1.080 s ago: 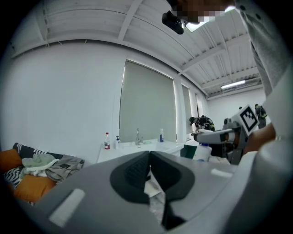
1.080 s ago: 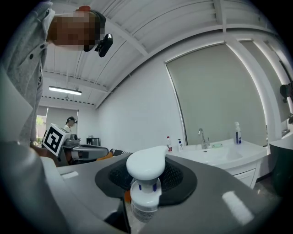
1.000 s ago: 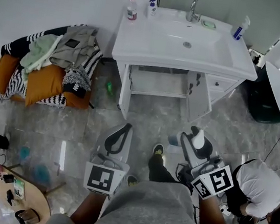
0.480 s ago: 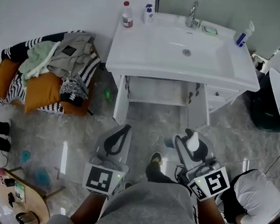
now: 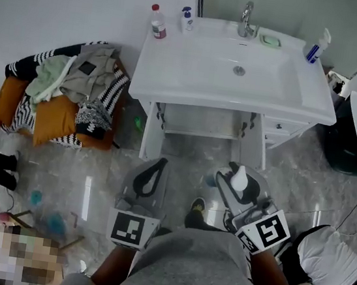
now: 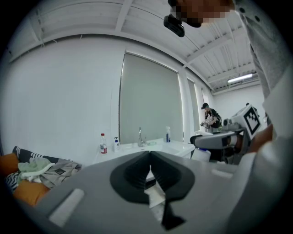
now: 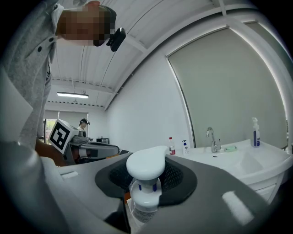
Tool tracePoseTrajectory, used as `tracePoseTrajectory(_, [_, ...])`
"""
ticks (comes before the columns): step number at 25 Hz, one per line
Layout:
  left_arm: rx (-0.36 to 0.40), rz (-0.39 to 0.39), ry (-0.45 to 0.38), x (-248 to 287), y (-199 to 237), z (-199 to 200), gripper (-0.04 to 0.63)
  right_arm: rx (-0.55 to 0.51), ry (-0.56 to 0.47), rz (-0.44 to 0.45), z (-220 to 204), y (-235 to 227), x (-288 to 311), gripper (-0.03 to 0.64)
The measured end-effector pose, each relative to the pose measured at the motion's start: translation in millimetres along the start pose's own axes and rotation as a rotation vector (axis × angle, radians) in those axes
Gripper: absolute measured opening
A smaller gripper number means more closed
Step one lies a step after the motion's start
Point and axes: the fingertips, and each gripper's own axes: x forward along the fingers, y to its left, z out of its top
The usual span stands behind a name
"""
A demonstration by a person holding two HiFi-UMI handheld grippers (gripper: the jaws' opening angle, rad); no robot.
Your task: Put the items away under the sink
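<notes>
Where the head view looks steeply down, the pump bottle (image 5: pixel 239 177) stands upright in the right gripper (image 5: pixel 239 186), at six o'clock from the sink (image 5: pixel 194 75). The open cabinet (image 5: pixel 201 119) lies at its eleven o'clock.

Left gripper view: the left gripper (image 6: pixel 149 161) has its jaws together, empty.

Right gripper view: ribbed black pads clamp the bottle below its smooth, rounded white pump head. The thin plastic body is probably light, slippery and squeezable, so a hold near the neck suits.

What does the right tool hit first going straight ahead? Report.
Probably the front of the sink cabinet; the right tool, gripping the pump bottle, points roughly level toward it. Depth is unclear.
</notes>
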Motion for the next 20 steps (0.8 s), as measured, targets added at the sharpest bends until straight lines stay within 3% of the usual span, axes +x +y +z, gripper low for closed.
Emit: tracePoseTrajectory(20, [0.026,0.049,0.018,39.6,2.3,2.5,0.011,0.008,0.012,0.09,-2.8,-34.7,27.2,0.138])
